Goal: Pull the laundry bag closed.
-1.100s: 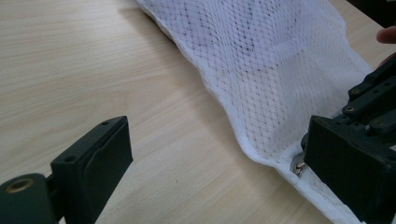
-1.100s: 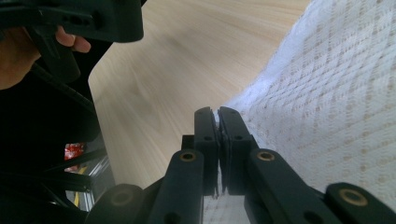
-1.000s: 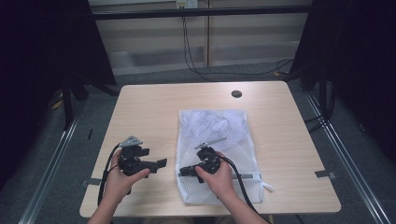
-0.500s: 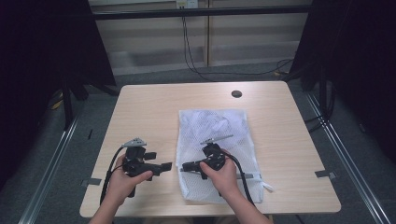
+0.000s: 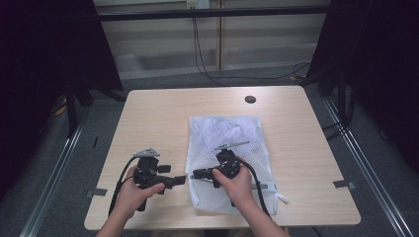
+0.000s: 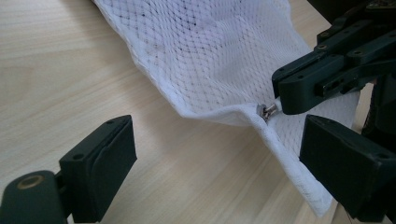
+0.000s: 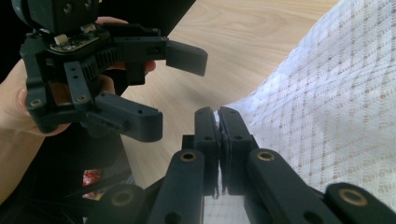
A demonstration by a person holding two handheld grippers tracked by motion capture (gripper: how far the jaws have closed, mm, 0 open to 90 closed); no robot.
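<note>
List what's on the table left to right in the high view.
Left gripper → right gripper → mesh bag → dark round spot on the table.

No legible text, label, brand, number or sign is showing in any view. Nothing readable is appearing on the white mesh bag point(image 5: 228, 163), on the counter point(image 5: 163, 123), or on the black bodies of the left gripper point(image 5: 182, 179) and the right gripper point(image 5: 193, 174). A small red patch point(image 7: 91, 178) is showing below and left of the right gripper's jaws in the right gripper view; it is too small and dark to read.
</note>
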